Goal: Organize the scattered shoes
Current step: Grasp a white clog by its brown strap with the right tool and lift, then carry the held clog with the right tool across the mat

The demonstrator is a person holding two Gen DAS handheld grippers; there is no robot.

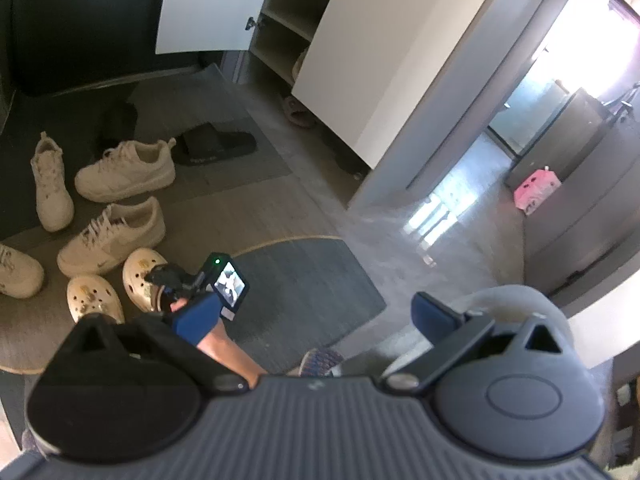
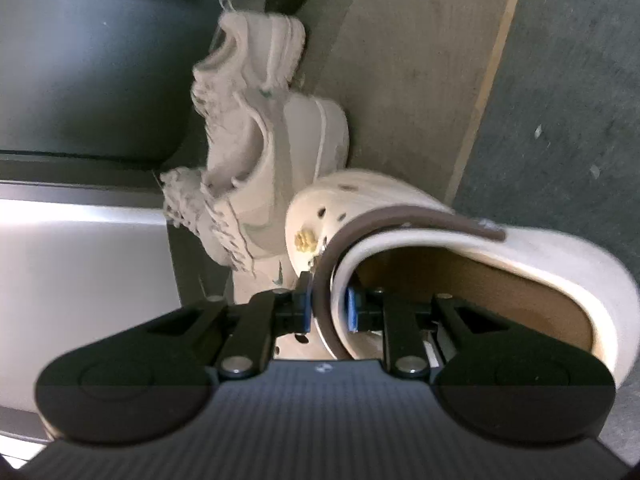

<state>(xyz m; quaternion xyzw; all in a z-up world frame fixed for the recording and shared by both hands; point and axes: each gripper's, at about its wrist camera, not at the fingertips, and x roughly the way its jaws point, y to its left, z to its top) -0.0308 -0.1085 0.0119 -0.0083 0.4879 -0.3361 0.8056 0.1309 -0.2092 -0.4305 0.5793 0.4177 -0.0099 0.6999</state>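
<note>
flr: grey mat (image 1: 312, 280) | shoe cab (image 1: 288, 20) open | clog (image 2: 400, 208) on mat

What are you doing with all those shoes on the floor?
A person is tidying up shoes with a gripper in each hand. The right gripper has pinched the brown strap and rim of a cream clog, which is the first shoe being picked. The left gripper is open and holds nothing. The other clog, several white sneakers and a black slide lie scattered on the mats. The shoe cabinet stands open, its shelves mostly bare.
</note>
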